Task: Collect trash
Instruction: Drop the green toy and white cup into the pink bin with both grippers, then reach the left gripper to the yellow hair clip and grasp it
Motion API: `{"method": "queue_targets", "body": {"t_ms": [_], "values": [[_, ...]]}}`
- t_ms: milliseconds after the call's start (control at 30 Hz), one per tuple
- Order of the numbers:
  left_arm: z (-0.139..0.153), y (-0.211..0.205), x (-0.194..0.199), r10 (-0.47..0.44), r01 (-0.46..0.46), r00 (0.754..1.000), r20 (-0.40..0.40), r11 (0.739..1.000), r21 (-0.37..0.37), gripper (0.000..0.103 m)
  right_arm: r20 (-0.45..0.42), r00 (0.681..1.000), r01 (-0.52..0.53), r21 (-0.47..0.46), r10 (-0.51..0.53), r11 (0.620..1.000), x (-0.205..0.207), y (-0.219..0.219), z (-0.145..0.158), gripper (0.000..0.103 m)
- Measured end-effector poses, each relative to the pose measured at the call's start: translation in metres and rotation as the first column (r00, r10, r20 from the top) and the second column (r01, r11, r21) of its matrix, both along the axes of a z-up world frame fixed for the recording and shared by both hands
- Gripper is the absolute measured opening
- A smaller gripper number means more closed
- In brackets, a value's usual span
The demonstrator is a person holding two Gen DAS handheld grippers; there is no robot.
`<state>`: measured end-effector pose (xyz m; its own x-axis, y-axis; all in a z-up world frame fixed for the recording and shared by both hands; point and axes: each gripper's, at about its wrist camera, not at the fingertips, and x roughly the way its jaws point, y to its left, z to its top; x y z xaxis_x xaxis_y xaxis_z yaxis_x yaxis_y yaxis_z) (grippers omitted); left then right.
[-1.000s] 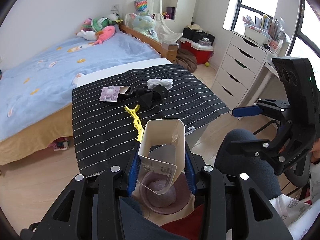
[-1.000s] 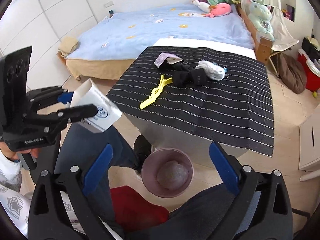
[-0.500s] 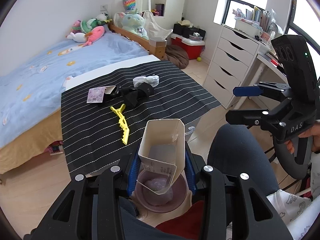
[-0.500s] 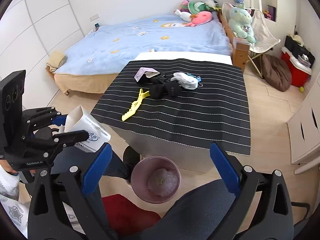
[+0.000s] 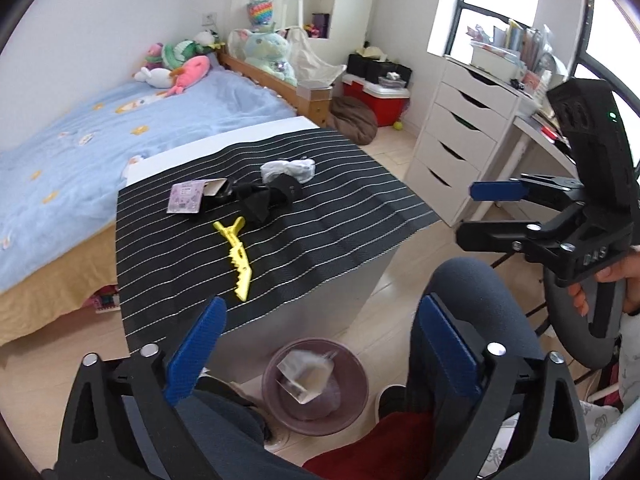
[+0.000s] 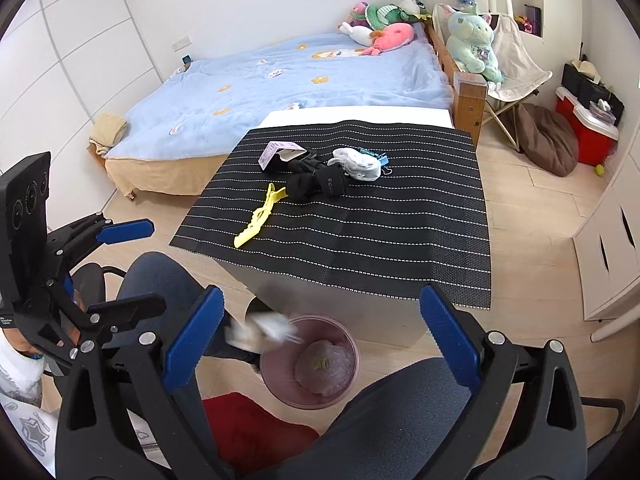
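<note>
My left gripper [image 5: 316, 354] has just sprung its jaws wide, the paper carton [image 5: 305, 375] tumbling into the bin [image 5: 352, 420] below it, right gripper [image 6: 316, 338] gaping empty; next, I reckon, the pink packet [image 5: 185, 197] far ahead.

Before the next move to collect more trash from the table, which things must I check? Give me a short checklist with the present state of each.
1. Left tongs open, nothing between them: ok; they have just been opening.
2. Paper carton over the pink bin: ok, blurred, whether it has landed cannot tell.
3. Right tongs open and empty: ok.
4. Next trash on the striped mat: the opened purple packet is a likely choice: ok.
5. Yellow clip, black socks are trash: cannot tell.
</note>
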<state>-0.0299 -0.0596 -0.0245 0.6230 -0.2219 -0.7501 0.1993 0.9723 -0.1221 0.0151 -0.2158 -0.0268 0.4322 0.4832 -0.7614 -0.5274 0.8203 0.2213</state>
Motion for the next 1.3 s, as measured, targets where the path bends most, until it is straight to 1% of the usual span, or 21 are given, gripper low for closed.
{"method": "queue_targets", "body": {"t_ms": [133,433,767,1067,1167,1300], "values": [[-0.002,0.002,0.001,0.019,-0.019,1.0,-0.006,1.0,0.011,0.095,-0.004,1.0,-0.003,0.0,0.003,1.0,0.0,0.001,-0.002,0.097],[-0.007,0.012,0.01,0.058,-0.058,0.998,-0.016,0.998,0.001,0.095,-0.005,1.0,-0.004,-0.004,0.004,1.0,0.002,0.004,-0.004,0.098],[-0.011,0.032,0.046,0.12,-0.12,0.992,-0.033,0.993,-0.009,0.095,-0.001,1.0,-0.01,-0.016,0.01,1.0,0.019,0.01,-0.006,0.098],[-0.028,0.045,0.087,0.171,-0.17,0.981,-0.091,0.985,0.025,0.095,-0.014,1.0,0.001,-0.021,-0.001,1.0,0.033,0.01,-0.011,0.099],[-0.041,0.048,0.101,0.189,-0.187,0.973,-0.131,0.982,0.031,0.095,-0.02,1.0,0.003,-0.024,-0.003,1.0,0.035,0.009,-0.014,0.099],[-0.061,0.049,0.115,0.207,-0.199,0.962,-0.179,0.978,0.063,0.095,-0.028,1.0,0.01,-0.028,-0.011,1.0,0.037,0.007,-0.017,0.099]]}}
